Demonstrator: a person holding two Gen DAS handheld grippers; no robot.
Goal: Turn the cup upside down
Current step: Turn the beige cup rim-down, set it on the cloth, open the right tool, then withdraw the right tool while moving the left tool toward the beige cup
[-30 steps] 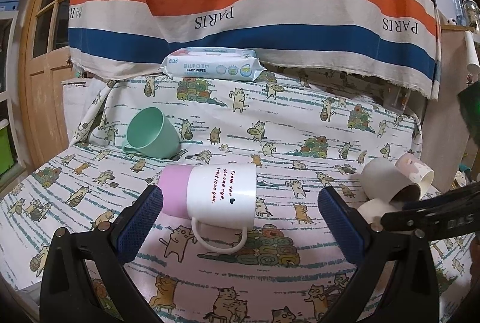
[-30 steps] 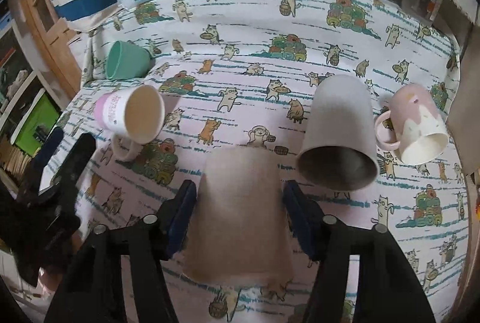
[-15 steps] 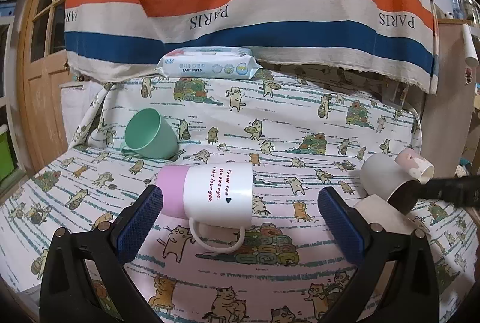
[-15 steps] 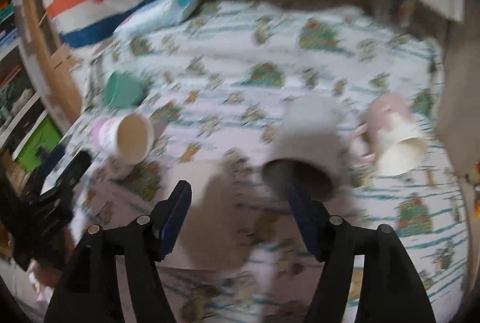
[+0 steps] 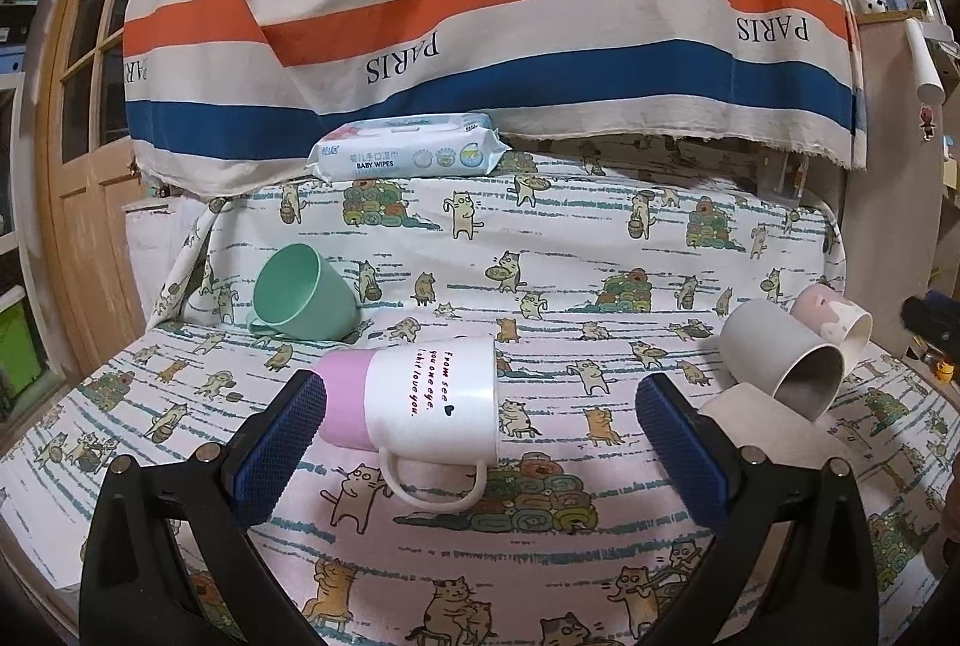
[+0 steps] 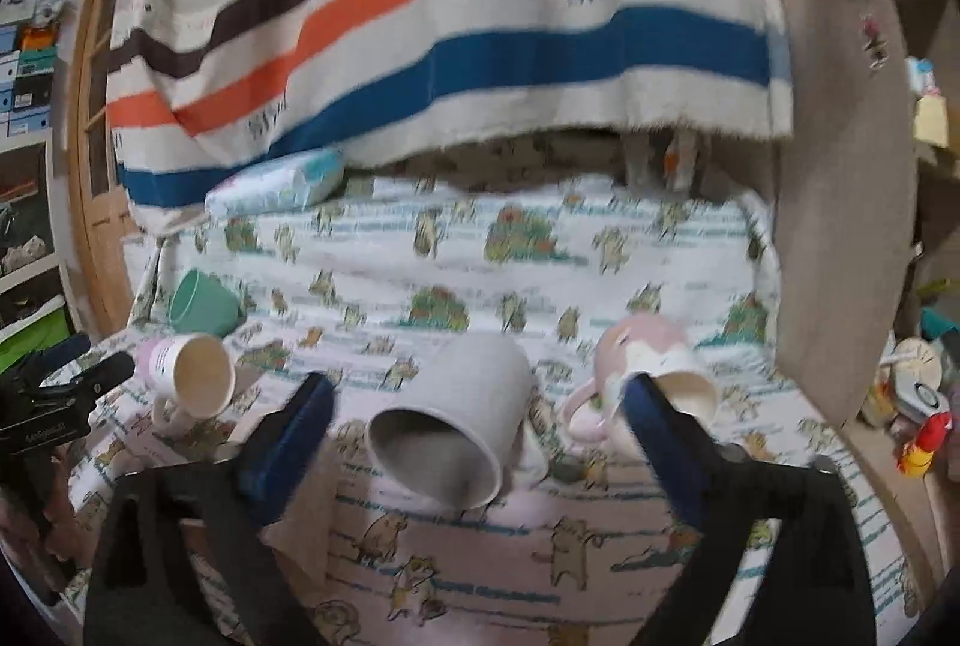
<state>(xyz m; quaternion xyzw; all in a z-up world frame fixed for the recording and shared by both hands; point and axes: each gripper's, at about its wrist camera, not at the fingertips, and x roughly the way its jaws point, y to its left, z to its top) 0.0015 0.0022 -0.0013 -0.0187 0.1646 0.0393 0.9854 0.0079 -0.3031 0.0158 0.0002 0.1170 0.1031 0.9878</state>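
Several cups lie on a cat-print cloth. A white and pink mug (image 5: 414, 397) lies on its side between the open fingers of my left gripper (image 5: 480, 442), handle toward me. A grey cup (image 6: 450, 424) lies on its side between the open fingers of my right gripper (image 6: 480, 442), mouth toward the camera. A beige cup (image 5: 756, 418) stands upside down in front of the grey cup (image 5: 780, 352). A pink and cream mug (image 6: 648, 370) lies to the right. A green mug (image 5: 300, 298) lies at the back left.
A pack of baby wipes (image 5: 408, 154) sits at the back under a striped hanging cloth (image 5: 480, 16). A wooden door (image 5: 78, 106) is on the left, a beige panel (image 6: 840, 196) on the right. The left gripper shows in the right wrist view (image 6: 54, 394).
My right gripper let go of the beige cup, now standing upside down, and lifted back to face the grey cup. The left gripper stayed about the white and pink mug.
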